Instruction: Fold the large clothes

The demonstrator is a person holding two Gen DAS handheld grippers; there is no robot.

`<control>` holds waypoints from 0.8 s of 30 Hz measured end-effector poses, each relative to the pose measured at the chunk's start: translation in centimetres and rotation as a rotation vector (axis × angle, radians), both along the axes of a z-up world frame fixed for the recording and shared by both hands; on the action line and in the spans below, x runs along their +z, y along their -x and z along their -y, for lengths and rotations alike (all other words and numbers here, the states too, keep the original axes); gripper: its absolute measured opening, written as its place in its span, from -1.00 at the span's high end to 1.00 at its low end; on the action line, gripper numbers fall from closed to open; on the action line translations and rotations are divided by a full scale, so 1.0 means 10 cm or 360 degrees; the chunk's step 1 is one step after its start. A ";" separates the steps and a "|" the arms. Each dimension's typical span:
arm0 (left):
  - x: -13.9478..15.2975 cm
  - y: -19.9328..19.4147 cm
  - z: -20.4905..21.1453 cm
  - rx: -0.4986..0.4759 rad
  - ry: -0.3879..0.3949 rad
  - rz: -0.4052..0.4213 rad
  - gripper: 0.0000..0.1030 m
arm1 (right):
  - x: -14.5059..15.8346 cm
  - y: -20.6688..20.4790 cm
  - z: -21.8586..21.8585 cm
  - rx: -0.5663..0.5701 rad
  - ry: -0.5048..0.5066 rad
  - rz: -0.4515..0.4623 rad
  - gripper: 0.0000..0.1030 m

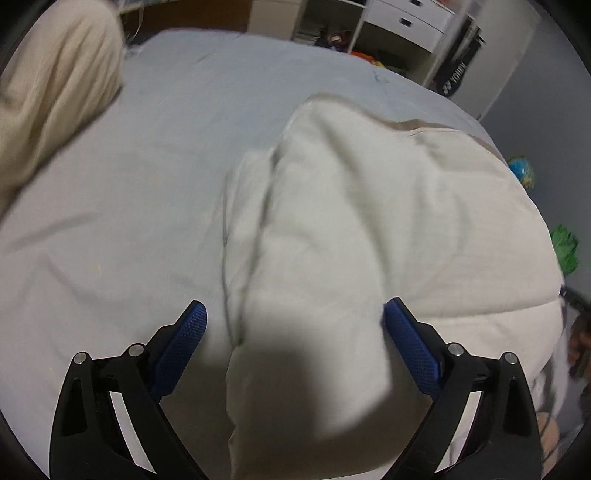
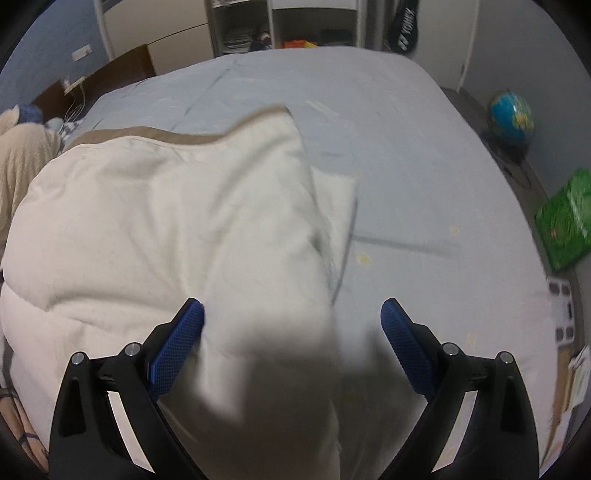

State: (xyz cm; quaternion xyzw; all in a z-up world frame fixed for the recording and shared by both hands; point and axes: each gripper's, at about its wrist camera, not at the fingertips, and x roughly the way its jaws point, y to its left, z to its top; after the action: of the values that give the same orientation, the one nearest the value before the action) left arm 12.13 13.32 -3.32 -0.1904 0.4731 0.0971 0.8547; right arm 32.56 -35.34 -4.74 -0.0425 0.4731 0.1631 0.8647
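- While it lies spread on the bed, the cream garment [image 1: 369, 221] shows a thick, padded body with a tan trim along its far edge; in the right wrist view the same garment [image 2: 166, 229] fills the left half of the frame.
- A folded portion of it rises close to each camera, blurred, and sits in the gap between the blue pads of each tool.
- Left tool [image 1: 295, 317]: its fingers stand wide apart, with the cloth between them; the right-hand pad [image 1: 410, 347] sits against the fabric edge, while the left-hand pad is over bare sheet. I cannot tell whether the cloth touches both.
- Right tool [image 2: 291, 314]: likewise spread wide, its left-hand pad [image 2: 177, 343] against the garment, its right-hand pad over the sheet just beside the cloth.
- Neither tool pinches the fabric.
- The bed sheet [image 1: 129, 203] is pale blue-grey, creased, and bears a few small yellowish marks in the right wrist view.
- A beige ribbed knit [image 1: 48, 92] lies at the far left of the bed, well apart from the garment.
- Beyond the bed stand white shelves [image 2: 314, 22], a globe [image 2: 511, 118] on the floor, and a green packet [image 2: 565, 225] near it.
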 end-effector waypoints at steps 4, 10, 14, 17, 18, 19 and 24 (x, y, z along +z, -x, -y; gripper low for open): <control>-0.06 0.03 -0.04 0.0055 0.0056 -0.0011 -0.82 | -0.10 0.04 0.11 -0.0099 -0.0088 -0.0059 -0.77; 0.12 0.06 0.02 0.0060 0.0012 -0.0035 -0.79 | 0.06 0.14 0.15 -0.0143 -0.0064 -0.0022 -0.77; 0.33 0.32 0.18 0.0008 -0.0056 0.0032 -0.79 | 0.24 0.34 0.27 -0.0123 -0.0137 0.0018 -0.78; 0.44 0.47 0.36 -0.0023 -0.0119 0.0073 -0.80 | 0.37 0.50 0.29 -0.0096 -0.0182 0.0047 -0.78; 0.48 0.54 0.46 -0.0039 -0.0150 0.0089 -0.81 | 0.40 0.56 0.28 -0.0082 -0.0184 0.0057 -0.79; 0.53 0.60 0.56 -0.0050 -0.0183 0.0108 -0.83 | 0.43 0.63 0.26 -0.0064 -0.0184 0.0068 -0.79; 0.69 0.79 0.88 -0.0059 -0.0253 0.0189 -0.86 | 0.53 1.00 0.24 -0.0023 -0.0181 0.0101 -0.80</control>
State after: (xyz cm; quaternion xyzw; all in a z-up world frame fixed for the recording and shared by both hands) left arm 4.25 4.51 3.54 -0.1184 0.4157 0.1069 0.8954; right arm 22.58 -37.78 0.61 0.0049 0.4356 0.1820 0.8815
